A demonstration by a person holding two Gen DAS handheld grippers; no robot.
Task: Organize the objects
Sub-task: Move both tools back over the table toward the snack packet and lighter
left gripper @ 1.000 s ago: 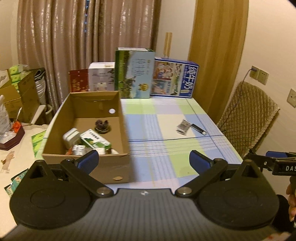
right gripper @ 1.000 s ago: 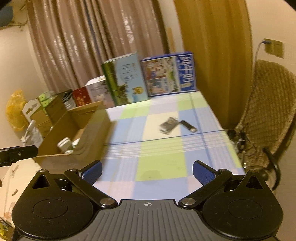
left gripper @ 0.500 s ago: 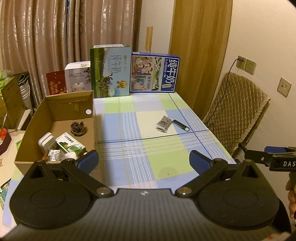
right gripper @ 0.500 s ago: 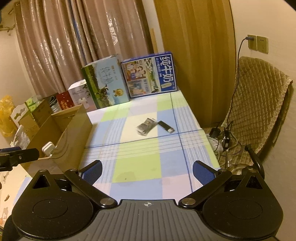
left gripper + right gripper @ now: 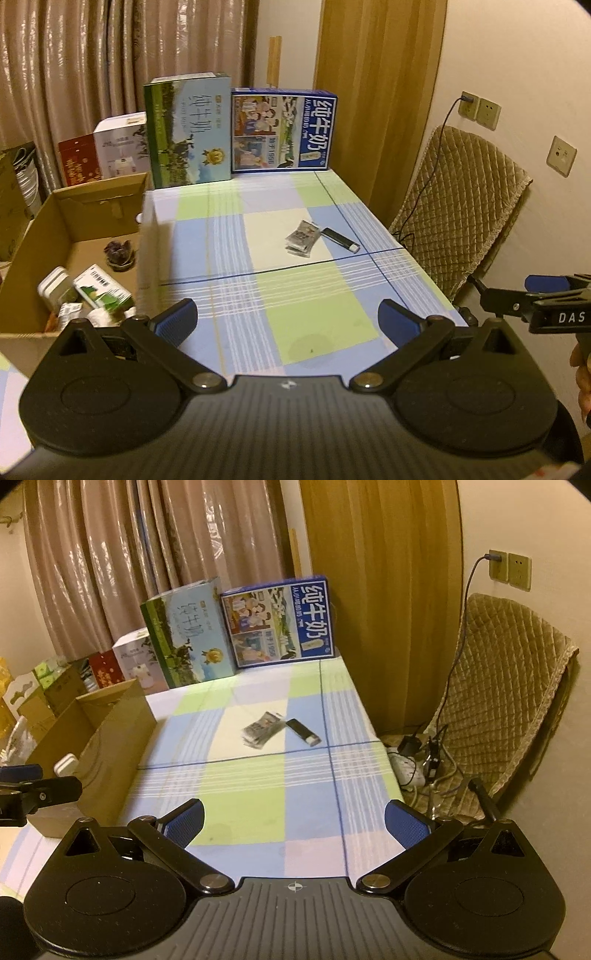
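Both our left gripper (image 5: 286, 322) and right gripper (image 5: 294, 821) hover spread, empty. Ahead lie a foil packet (image 5: 262, 729) and black lighter (image 5: 303, 732); the cardboard box (image 5: 79, 236), far left, is cropped, its contents indistinct.

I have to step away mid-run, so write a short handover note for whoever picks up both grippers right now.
Left gripper: open, empty, above the near table edge.
Right gripper: open, empty, beside it.
Done: the cardboard box on the left already holds a green carton, a white container and a small dark item.
Left: a silver packet and a black stick with a white tip lie side by side mid-tablecloth.
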